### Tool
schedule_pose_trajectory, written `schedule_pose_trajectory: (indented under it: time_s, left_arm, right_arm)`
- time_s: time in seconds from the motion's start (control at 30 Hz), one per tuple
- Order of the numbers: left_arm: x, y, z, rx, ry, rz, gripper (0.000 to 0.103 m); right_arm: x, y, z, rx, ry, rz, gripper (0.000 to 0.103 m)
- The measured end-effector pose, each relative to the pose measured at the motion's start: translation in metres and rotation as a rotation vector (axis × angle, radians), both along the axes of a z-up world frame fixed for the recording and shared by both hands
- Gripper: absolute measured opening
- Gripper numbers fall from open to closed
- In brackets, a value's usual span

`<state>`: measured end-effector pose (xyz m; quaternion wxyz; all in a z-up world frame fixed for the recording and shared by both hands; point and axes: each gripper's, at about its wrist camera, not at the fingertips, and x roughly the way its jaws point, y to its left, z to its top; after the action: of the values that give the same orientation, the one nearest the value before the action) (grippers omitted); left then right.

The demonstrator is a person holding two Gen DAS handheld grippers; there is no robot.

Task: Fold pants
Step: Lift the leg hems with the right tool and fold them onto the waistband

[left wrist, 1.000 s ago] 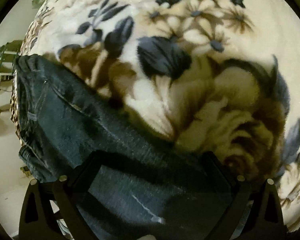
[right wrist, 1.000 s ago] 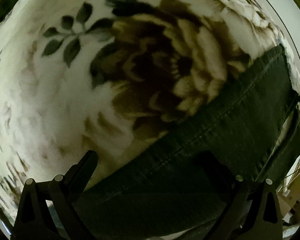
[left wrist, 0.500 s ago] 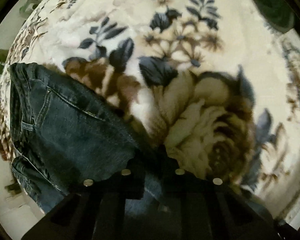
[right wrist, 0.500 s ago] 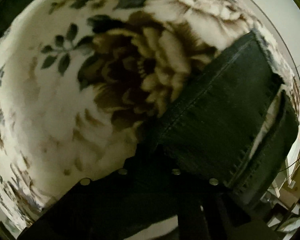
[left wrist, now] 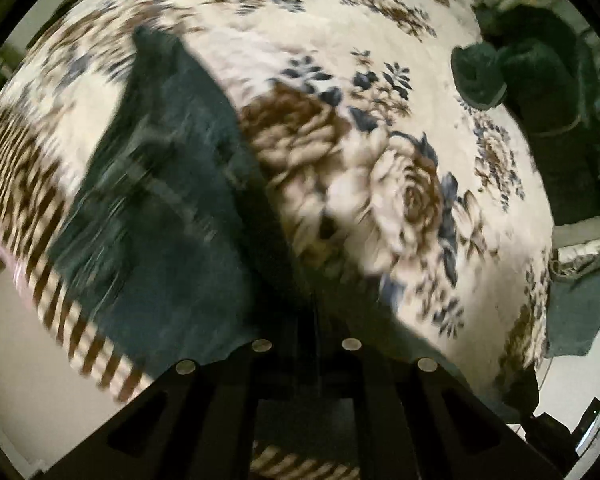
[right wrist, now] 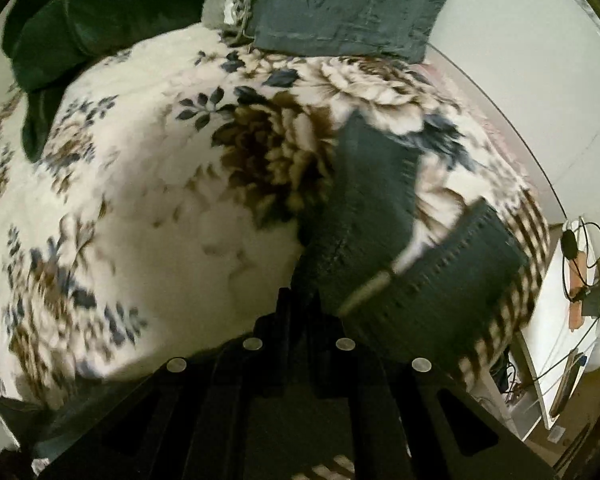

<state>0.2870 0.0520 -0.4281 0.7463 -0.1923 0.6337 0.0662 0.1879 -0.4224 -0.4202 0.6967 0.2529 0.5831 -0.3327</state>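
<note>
while both grippers lift, the scene reads like this:

pants: dark jeans [left wrist: 168, 216] hang from the two grippers above the floral blanket [left wrist: 380, 92] of the bed; the waist part trails to the left in the left view, the two leg ends [right wrist: 380, 200] hang to the right in the right view.

left gripper [left wrist: 306, 320]: jaws closed together, pinching the edge of the jeans.

right gripper [right wrist: 300, 308]: jaws closed too, holding the cloth near the leg ends.

what changed: one second ago both jaws stood wide open over the jeans, which lay flat; half a second ago they closed on the cloth; now the blanket looks farther away and the picture is blurred, so the jeans are raised and moving.

meaning for task: in my judgement the grasp is done and the fold itself begins; the held edge must be carried over the other half.

risk: the two legs hang apart, they may land uneven.

other things: folded grey jeans [right wrist: 348, 8] and dark green clothes [right wrist: 80, 12] lie at the far edge of the bed.
</note>
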Motion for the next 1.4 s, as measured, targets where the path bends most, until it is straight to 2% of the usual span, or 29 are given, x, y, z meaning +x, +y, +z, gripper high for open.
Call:
schedule_pose_trajectory:
  time_s: [0.1, 0.23, 0.4, 0.5, 0.53, 0.57, 0.6, 0.63, 0.67, 0.7, 0.77, 0.83, 0.93, 1.0, 1.13, 1.23, 1.3, 1.33, 1.37, 1.4]
  left_arm:
    - [-0.052, 0.014, -0.007, -0.023, 0.007, 0.045, 0.003]
    - [-0.11, 0.028, -0.043, -0.045, 0.058, 0.118, 0.003]
    - [-0.129, 0.028, -0.096, -0.058, 0.123, 0.149, 0.004]
    - [-0.132, 0.03, -0.096, -0.066, 0.134, 0.209, 0.007]
    - [-0.133, 0.029, -0.088, -0.065, 0.113, 0.219, 0.007]
    - [-0.132, 0.026, -0.079, -0.063, 0.092, 0.219, 0.007]
    - [-0.132, 0.022, -0.071, -0.056, 0.073, 0.216, 0.008]
    - [-0.132, 0.015, -0.058, -0.045, 0.052, 0.225, 0.016]
    - [-0.131, 0.009, -0.05, -0.046, 0.041, 0.23, 0.029]
    - [-0.126, -0.004, -0.039, -0.038, 0.017, 0.218, 0.033]
    - [-0.116, -0.03, -0.022, 0.015, -0.063, 0.152, 0.041]
    - [-0.099, -0.07, -0.01, 0.121, -0.121, 0.025, 0.066]
    - [-0.077, -0.13, -0.007, 0.241, -0.181, -0.151, 0.067]
    - [-0.068, -0.168, -0.018, 0.307, -0.18, -0.253, 0.067]
    - [-0.062, -0.218, -0.05, 0.384, -0.158, -0.394, 0.067]
    - [-0.063, -0.242, -0.067, 0.415, -0.135, -0.454, 0.067]
    - [-0.065, -0.252, -0.077, 0.432, -0.109, -0.48, 0.067]
    - [-0.067, -0.256, -0.078, 0.434, -0.099, -0.486, 0.067]
    - [-0.068, -0.259, -0.08, 0.436, -0.091, -0.49, 0.067]
    - [-0.071, -0.26, -0.08, 0.432, -0.083, -0.495, 0.067]
  right_arm:
    - [-0.039, 0.003, 0.009, 0.002, -0.007, 0.016, 0.007]
    - [-0.078, 0.01, -0.012, 0.021, 0.044, 0.042, 0.007]
    - [-0.104, 0.008, -0.056, 0.074, 0.098, 0.068, 0.007]
    - [-0.11, 0.002, -0.077, 0.148, 0.122, 0.07, 0.014]
    - [-0.113, -0.002, -0.079, 0.181, 0.109, 0.065, 0.026]
    - [-0.116, -0.006, -0.075, 0.186, 0.091, 0.063, 0.046]
    - [-0.118, -0.008, -0.07, 0.187, 0.069, 0.062, 0.055]
    - [-0.121, -0.011, -0.061, 0.18, 0.039, 0.068, 0.066]
    - [-0.122, -0.015, -0.05, 0.151, 0.019, 0.081, 0.07]
    - [-0.122, -0.016, -0.044, 0.132, 0.007, 0.091, 0.071]
    - [-0.116, -0.022, -0.033, 0.087, -0.009, 0.117, 0.076]
    - [-0.1, -0.031, -0.029, 0.033, -0.003, 0.147, 0.078]
    - [-0.066, -0.041, -0.031, -0.024, 0.028, 0.191, 0.078]
    - [-0.042, -0.046, -0.042, -0.072, 0.066, 0.238, 0.078]
    - [0.0, -0.047, -0.075, -0.158, 0.169, 0.35, 0.078]
    - [0.012, -0.049, -0.099, -0.192, 0.238, 0.399, 0.078]
    - [0.009, -0.057, -0.11, -0.165, 0.249, 0.401, 0.075]
    - [0.006, -0.059, -0.11, -0.152, 0.242, 0.402, 0.062]
    - [0.001, -0.063, -0.107, -0.179, 0.245, 0.391, 0.02]
    - [-0.005, -0.067, -0.101, -0.202, 0.244, 0.371, 0.001]
